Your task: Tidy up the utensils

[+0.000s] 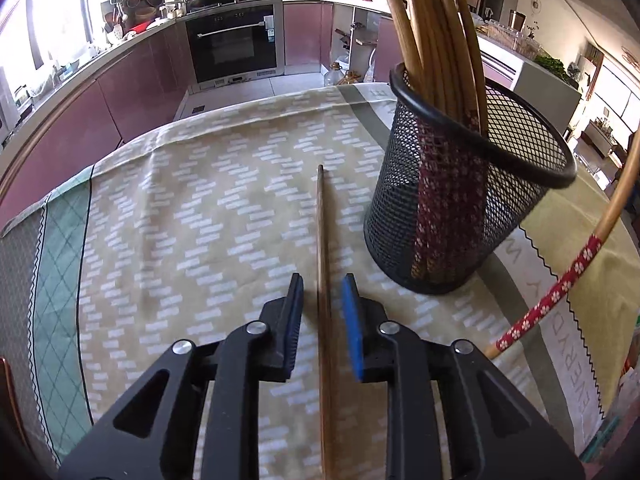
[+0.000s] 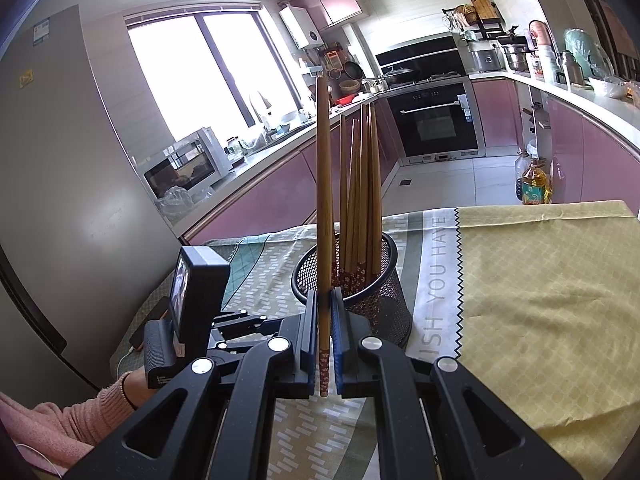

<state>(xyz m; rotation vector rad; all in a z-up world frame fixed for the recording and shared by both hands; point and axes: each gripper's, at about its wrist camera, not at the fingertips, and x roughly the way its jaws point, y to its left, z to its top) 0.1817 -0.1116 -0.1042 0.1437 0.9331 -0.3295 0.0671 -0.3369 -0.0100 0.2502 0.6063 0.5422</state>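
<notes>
Chopsticks are what I'm sorting, and two are loose. One chopstick (image 1: 321, 264) lies flat on the patterned tablecloth (image 1: 192, 208), its long axis running straight away from my left wrist camera, the far tip pointing toward the kitchen units. It sits between the fingers of my left gripper (image 1: 321, 300), whose jaws stand slightly apart on either side of it; I see a gap on each side, so the pads are not pressing on it.

My right gripper (image 2: 325, 312) is clamped on a second chopstick (image 2: 324, 184), which stands nearly upright, red flowered end (image 2: 324, 368) down between the blue pads and plain tip up. It is held just in front of the black mesh holder (image 2: 384, 300).

The left view shows the holder (image 1: 460, 208) to the right of the lying chopstick, standing on the cloth, with a bundle of chopsticks (image 1: 436, 40) leaning out of it, and the held chopstick's red end (image 1: 552, 292) crossing the right edge at a slant. It does not show the right gripper itself. The right view shows what the left cannot: the back of the left gripper's camera unit (image 2: 196, 292) low on the left, a hand (image 2: 138, 388) in a pink sleeve (image 2: 60, 424) behind it, and the bundle (image 2: 360, 192) standing nearly vertical.

My left gripper angles steeply down at the table; my right tilts down more gently.
</notes>
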